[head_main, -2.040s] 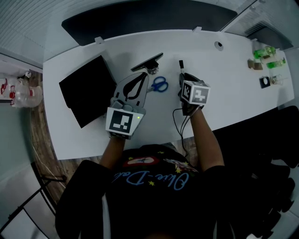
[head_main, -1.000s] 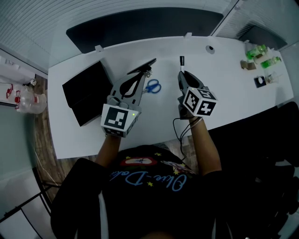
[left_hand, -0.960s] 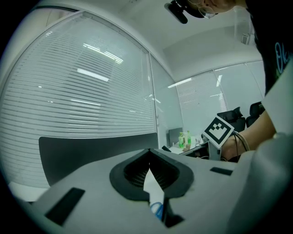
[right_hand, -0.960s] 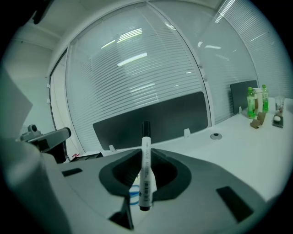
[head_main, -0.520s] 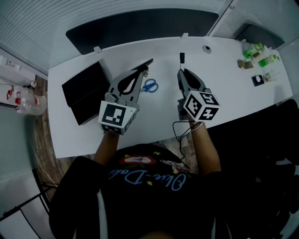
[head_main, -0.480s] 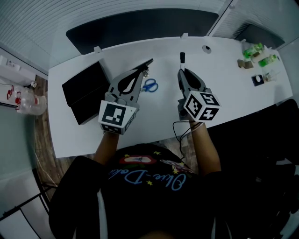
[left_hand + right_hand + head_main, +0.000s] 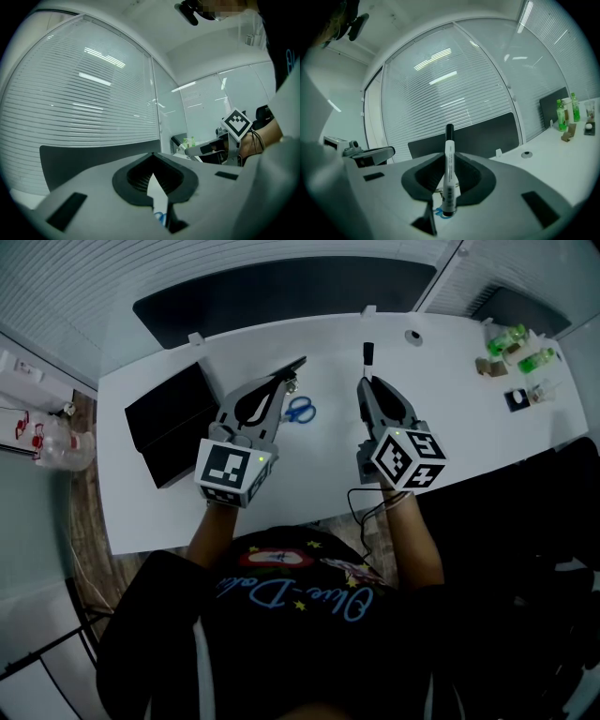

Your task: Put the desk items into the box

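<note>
A black-capped white marker (image 7: 448,173) stands up between the pads of my right gripper (image 7: 447,190), which is shut on it. From above, the marker (image 7: 367,354) sticks out past that gripper (image 7: 367,382), lifted over the white desk (image 7: 441,399). My left gripper (image 7: 281,382) hangs level, its jaws closed to a slit (image 7: 152,176). A thin black flat item (image 7: 286,371) sits at its tips, off the desk. Blue-handled scissors (image 7: 300,411) lie on the desk between the two grippers. The black box (image 7: 173,423) lies at the desk's left end.
Green bottles (image 7: 520,338) and small bits stand at the desk's far right. A dark divider panel (image 7: 281,287) runs behind the desk, with a round cable hole (image 7: 413,336) near it. A black cable (image 7: 361,507) hangs under my right wrist.
My right gripper has risen off the desk with the marker in it and tipped nearer to level. The left gripper has held still with its black item.
</note>
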Demonstrator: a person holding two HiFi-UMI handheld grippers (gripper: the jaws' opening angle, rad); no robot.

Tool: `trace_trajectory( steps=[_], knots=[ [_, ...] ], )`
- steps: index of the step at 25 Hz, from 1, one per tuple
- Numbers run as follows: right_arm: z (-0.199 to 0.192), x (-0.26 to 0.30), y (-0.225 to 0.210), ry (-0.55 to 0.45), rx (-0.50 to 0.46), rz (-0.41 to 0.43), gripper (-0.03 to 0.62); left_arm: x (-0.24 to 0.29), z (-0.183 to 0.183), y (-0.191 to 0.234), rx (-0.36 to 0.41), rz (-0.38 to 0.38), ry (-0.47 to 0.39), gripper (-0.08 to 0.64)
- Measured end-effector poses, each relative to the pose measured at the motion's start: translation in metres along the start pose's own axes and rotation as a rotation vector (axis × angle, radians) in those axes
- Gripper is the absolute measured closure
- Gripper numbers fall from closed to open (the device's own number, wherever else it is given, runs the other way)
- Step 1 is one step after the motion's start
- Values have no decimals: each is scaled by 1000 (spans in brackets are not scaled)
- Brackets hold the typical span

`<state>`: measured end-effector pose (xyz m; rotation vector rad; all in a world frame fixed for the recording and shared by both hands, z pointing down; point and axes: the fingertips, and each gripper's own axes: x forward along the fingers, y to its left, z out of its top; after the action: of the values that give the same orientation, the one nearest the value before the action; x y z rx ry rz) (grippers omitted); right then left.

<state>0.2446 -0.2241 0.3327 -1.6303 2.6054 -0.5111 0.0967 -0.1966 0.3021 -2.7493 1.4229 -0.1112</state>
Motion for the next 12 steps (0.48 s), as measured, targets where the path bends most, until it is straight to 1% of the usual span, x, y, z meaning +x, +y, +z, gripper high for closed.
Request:
trace_trajectory(
  steps=[5,12],
  knots=[
    [5,-3,-3,-13,-5,7,520,4,2,-3,3,-3,-7,554],
    [7,-7,-9,-24,9,12,520,9,5,-9,40,-8,-6,554]
  ],
)
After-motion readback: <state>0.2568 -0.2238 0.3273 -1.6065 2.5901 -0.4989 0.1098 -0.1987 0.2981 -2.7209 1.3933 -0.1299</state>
